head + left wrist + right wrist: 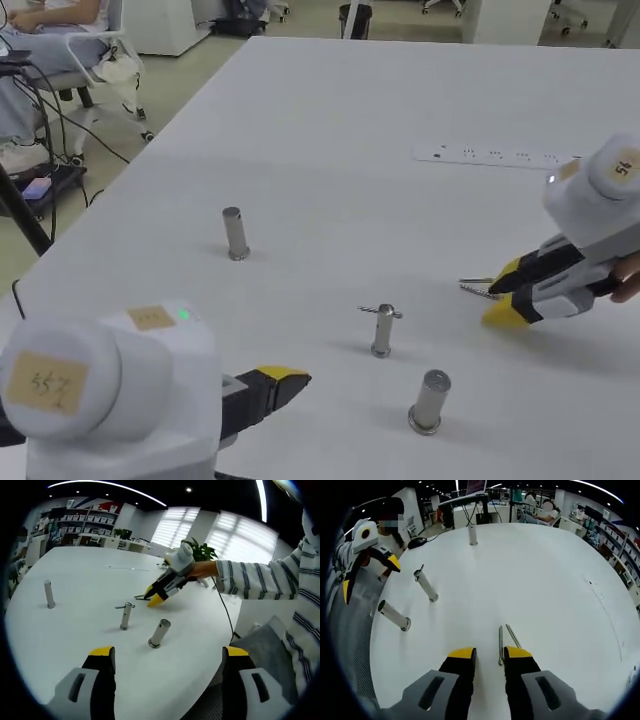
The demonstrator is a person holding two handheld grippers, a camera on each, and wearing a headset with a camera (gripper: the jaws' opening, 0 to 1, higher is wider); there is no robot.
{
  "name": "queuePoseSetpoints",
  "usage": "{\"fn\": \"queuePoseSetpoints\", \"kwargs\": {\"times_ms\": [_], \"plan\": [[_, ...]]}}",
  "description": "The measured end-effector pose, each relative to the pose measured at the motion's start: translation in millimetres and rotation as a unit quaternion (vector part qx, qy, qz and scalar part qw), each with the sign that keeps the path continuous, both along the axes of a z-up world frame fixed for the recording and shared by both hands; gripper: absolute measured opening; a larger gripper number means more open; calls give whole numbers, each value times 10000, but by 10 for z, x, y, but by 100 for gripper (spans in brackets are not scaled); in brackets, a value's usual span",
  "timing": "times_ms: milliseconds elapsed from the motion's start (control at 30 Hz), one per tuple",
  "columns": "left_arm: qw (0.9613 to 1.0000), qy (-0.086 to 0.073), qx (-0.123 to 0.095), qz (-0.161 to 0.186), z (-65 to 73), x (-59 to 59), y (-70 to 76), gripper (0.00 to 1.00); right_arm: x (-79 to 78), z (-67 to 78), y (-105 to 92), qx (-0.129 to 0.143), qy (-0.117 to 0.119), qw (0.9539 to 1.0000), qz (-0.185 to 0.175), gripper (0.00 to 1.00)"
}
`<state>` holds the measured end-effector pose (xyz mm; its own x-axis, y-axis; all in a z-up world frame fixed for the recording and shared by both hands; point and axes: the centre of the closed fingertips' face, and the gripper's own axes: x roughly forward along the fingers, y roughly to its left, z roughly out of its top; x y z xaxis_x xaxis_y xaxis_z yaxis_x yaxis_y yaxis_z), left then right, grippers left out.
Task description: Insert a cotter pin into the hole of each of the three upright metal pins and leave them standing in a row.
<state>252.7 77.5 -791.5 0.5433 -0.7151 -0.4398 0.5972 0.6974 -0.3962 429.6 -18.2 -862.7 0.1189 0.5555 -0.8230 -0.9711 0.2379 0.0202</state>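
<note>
Head view: the right gripper point(500, 292) hangs low over the table point(330, 140), and two loose cotter pins point(476, 288) lie just ahead of its fingertips. The middle metal pin point(382, 332) carries a cotter pin crosswise; the far metal pin point(235, 233) and near metal pin point(430, 400) stand bare.

Left gripper view: the left gripper point(168, 652) has its fingers spread wide, holding nothing, the metal pins well ahead of them.

Right gripper view: the fingers are narrow but apart. One cotter pin lies in the gap beside the right-hand finger, seemingly ungripped, its long axis running forward along the fingers. The other slants just beyond. Thin, light, slippery wire, I judge: pinch near one end.
</note>
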Motion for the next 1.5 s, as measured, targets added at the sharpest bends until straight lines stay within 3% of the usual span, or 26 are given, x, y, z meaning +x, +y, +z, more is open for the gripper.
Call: {"fn": "queuePoseSetpoints", "kwargs": {"times_ms": [167, 500, 567, 800, 1233, 1500], "plan": [[9999, 83, 43, -54, -17, -4, 2, 87, 39, -5, 2, -51, -57, 10000, -58, 18], [9999, 42, 95, -65, 2, -4, -9, 86, 24, -15, 49, -100, -38, 9995, -290, 6], [9999, -17, 144, -56, 3, 1, -2, 87, 22, -20, 51, -126, -25, 9994, -308, 6], [9998, -2, 174, 5, 1, -1, 30, 85, 23, -30, 48, -189, -91, 9994, -289, 6], [9996, 4, 265, 67, 22, -29, 72, 85, 28, -27, 50, -249, 36, 9978, -610, 3], [9995, -33, 320, -24, 53, -74, 40, 83, -11, 30, 42, -298, -43, 9985, -467, 3]]}}
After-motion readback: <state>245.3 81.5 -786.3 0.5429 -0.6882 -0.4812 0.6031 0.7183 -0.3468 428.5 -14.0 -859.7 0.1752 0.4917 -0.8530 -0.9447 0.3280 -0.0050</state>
